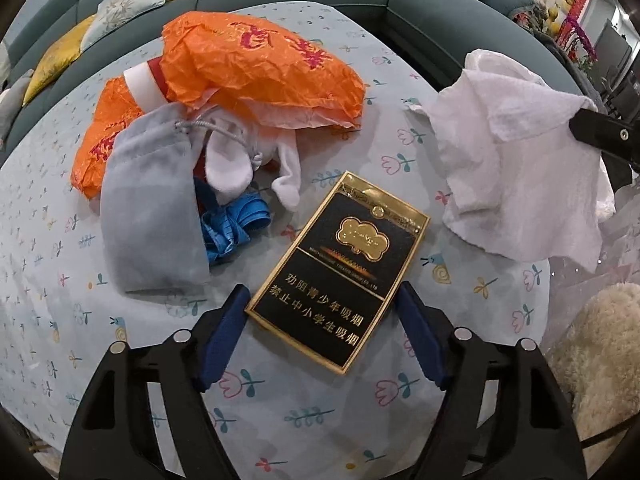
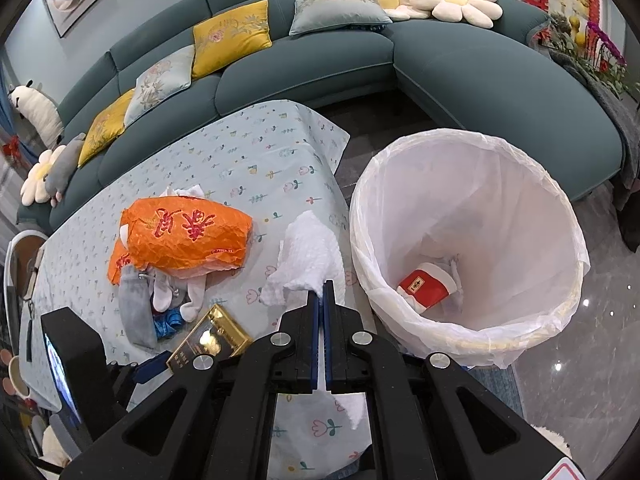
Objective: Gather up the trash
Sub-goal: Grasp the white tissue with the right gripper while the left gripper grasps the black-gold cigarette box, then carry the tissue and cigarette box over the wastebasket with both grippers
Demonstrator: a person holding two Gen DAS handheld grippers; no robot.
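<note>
A black and gold cigarette box (image 1: pixel 340 268) lies flat on the flowered tablecloth (image 1: pixel 60 280). My left gripper (image 1: pixel 322 290) stands open over its near end, a blue pad on either side; I cannot tell whether the pads touch it. My right gripper (image 2: pixel 323 286) is shut on a white paper towel (image 2: pixel 308 256), which hangs crumpled from its tips above the table's right edge. In the left wrist view the same towel (image 1: pixel 512 152) hangs at the right. The bin (image 2: pixel 360 240) with a white liner stands beside the table, with a red box (image 2: pixel 426 284) inside.
On the table behind the box lie an orange crumpled bag (image 1: pixel 260 60), a grey pouch (image 1: pixel 152 208), a white sock (image 1: pixel 232 160) and a blue strap (image 1: pixel 232 228). A teal sofa (image 2: pixel 320 60) with cushions curves behind. A fluffy cream thing (image 1: pixel 600 352) sits at the near right.
</note>
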